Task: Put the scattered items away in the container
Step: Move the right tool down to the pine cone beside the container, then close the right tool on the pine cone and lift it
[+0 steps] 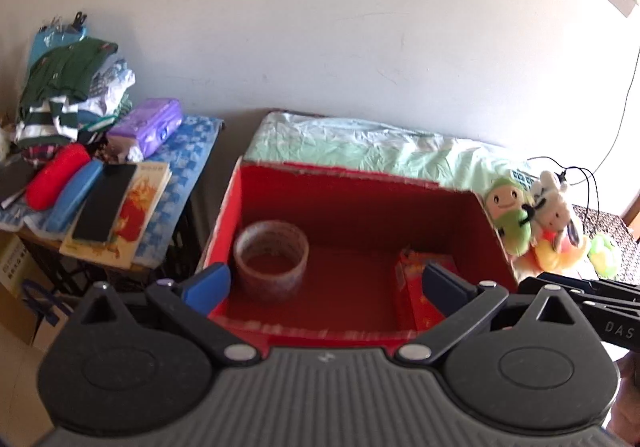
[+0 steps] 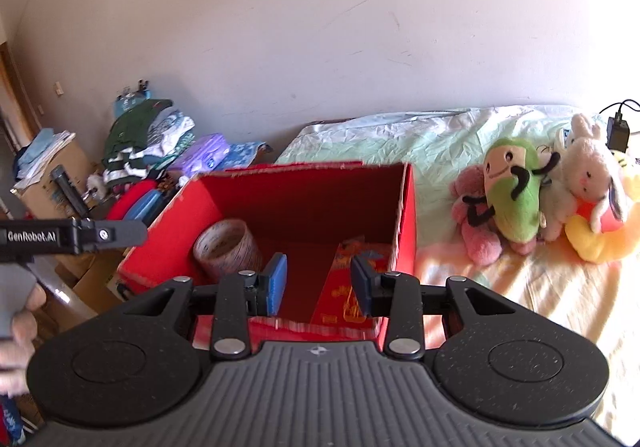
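Both of your grippers hang over the near edge of the red box, which sits on the bed. Your left gripper has its blue pads spread wide and nothing between them; your right gripper is parted less widely and is likewise empty.

Inside the box, the tape roll stands on the floor of the left half, near the left wall. A red packet with gold print leans against the right wall — its lower end sits just beyond your right gripper's right pad, though whether they touch is unclear.

Outside the box, on the bed to its right, a cluster of plush toys lies together: a green plush, a white rabbit plush and a pink plush, all pressed close.

To the left, a side table carries a clothes pile, a purple pack, a red case, a blue case and a dark phone resting on a book.
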The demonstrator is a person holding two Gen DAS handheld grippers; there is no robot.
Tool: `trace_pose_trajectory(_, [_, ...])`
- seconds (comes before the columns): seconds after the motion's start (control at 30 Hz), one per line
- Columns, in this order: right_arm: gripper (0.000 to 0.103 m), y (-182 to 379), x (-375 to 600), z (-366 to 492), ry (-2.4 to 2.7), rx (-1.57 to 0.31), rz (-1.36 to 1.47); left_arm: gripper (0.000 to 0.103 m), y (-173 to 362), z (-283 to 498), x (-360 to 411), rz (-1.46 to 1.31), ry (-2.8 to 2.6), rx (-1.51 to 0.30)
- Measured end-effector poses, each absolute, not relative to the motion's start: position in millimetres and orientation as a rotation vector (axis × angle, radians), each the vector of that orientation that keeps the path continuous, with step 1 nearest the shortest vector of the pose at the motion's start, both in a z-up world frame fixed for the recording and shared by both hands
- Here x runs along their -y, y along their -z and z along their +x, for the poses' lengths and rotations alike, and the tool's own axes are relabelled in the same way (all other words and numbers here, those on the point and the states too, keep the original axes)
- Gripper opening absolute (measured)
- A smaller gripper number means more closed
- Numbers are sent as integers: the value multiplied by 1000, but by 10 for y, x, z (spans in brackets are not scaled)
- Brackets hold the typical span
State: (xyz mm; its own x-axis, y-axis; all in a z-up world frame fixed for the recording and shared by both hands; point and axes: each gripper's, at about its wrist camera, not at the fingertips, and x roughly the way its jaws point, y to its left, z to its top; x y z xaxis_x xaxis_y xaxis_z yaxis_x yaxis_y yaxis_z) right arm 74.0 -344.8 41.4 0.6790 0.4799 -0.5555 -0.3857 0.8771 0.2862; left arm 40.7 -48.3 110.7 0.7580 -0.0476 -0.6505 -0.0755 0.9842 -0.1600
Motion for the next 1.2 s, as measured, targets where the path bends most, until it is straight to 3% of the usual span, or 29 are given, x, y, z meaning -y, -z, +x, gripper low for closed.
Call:
trace_pose_trajectory(0.33, [39, 160, 3449, 620, -659, -957, 240, 102, -676, -110, 849, -42, 231, -860])
trace_pose_trajectory(0.5, [52, 316, 3351, 570, -741, -1067, 297, 100, -326, -218, 1274, 33, 360, -927])
trace_pose_trajectory(0.63, [53, 356, 3276, 575, -754, -1098, 327, 85, -125, -149, 1458, 67, 392, -958])
trace_pose_trajectory(0.73, [53, 391, 3222, 599, -762, -1116, 352, 84, -13, -80, 1488, 64, 397, -978])
trace_pose_trajectory(1.03, [52, 480, 3145, 598, -730, -1147, 301, 58, 38, 12, 1424, -12, 414, -978])
trace_pose_trajectory(1.2, [35, 473, 3226, 607, -714, -1129, 288, 48, 60, 23, 1370, -57, 416, -995])
